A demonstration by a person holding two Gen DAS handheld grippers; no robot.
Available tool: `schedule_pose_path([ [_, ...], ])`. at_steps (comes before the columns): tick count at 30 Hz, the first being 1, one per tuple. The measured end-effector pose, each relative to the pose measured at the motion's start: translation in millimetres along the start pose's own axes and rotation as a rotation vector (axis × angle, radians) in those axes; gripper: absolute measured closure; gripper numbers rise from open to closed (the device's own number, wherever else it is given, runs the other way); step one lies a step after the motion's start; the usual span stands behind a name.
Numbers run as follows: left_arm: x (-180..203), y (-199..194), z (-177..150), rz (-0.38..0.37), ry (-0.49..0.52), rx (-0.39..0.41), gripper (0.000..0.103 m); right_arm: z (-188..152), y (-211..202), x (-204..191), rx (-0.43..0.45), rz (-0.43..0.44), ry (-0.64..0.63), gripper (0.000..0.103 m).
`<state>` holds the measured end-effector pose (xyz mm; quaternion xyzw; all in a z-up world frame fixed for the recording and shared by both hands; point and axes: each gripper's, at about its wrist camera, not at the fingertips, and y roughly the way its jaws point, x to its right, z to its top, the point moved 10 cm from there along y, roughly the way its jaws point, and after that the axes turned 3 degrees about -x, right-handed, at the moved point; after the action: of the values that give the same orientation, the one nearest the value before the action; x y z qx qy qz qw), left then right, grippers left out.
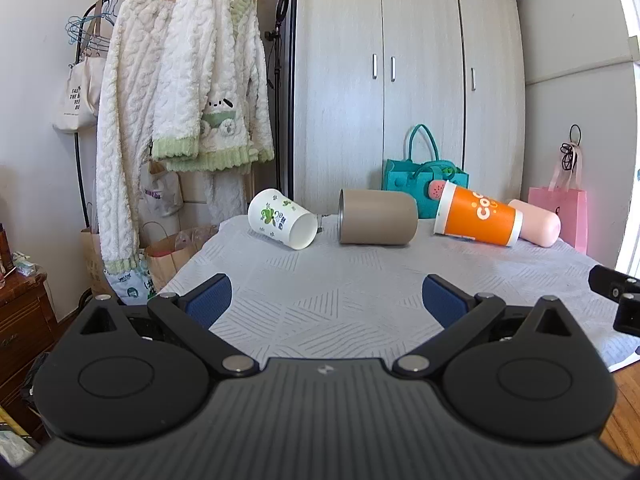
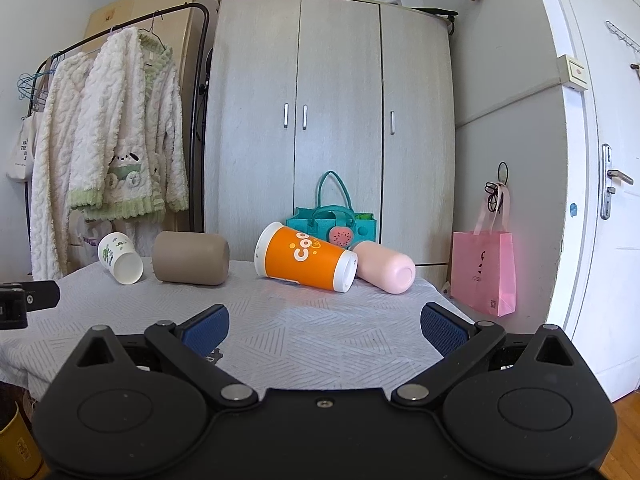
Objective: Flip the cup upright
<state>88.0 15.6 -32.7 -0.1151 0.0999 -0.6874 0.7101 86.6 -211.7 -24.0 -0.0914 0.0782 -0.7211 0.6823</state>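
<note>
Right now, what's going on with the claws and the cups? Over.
Left claw and right claw open, holding nothing. White cup, tan cup, orange cup and pink cup all lying sideways on table. Nothing in the way.

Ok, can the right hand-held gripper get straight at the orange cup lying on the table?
Probably yes. The right hand-held gripper is open, and only bare tablecloth lies between it and the orange cup. The pink cup rests against its far right side.
</note>
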Motion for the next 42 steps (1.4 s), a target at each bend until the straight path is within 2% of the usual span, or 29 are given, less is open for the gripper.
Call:
schedule_pose_path([
  [8, 1, 0, -1, 0.002, 0.02, -0.055, 0.0, 1, -1, -1, 0.002, 0.002, -0.015, 0.0],
  [14, -1, 8, 12, 0.091, 0.024, -0.154, 0.0, 19, -6, -4, 0.069, 0.033, -0.081, 0.0],
  [16, 2, 9, 21, 0.056, 0.009, -0.178, 0.0, 28, -4, -5, 0.085, 0.057, -0.107, 0.0],
  [18, 11, 9, 32, -0.004, 0.012, -0.178, 0.0, 34, 2, -5, 0.065, 0.094, -0.14, 0.0],
  [22, 43, 10, 47, -0.198, 0.095, -0.223, 0.0, 46, 18, -1, -0.028, 0.219, -0.201, 0.0],
  [25, 62, 17, 54, -0.275, 0.12, -0.249, 0.0, 52, 24, 1, -0.103, 0.312, -0.254, 0.0],
  [31, 89, 42, 64, -0.33, 0.138, -0.293, 0.0, 62, 27, 0, -0.178, 0.421, -0.36, 0.0],
  [34, 95, 58, 70, -0.339, 0.129, -0.305, 0.0, 69, 36, 5, -0.208, 0.467, -0.349, 0.0],
  [38, 100, 81, 75, -0.345, 0.096, -0.336, 0.0, 75, 53, 5, -0.265, 0.583, -0.318, 0.0],
  [42, 104, 105, 72, -0.359, 0.066, -0.406, 0.0, 79, 76, 5, -0.326, 0.643, -0.317, 0.0],
])
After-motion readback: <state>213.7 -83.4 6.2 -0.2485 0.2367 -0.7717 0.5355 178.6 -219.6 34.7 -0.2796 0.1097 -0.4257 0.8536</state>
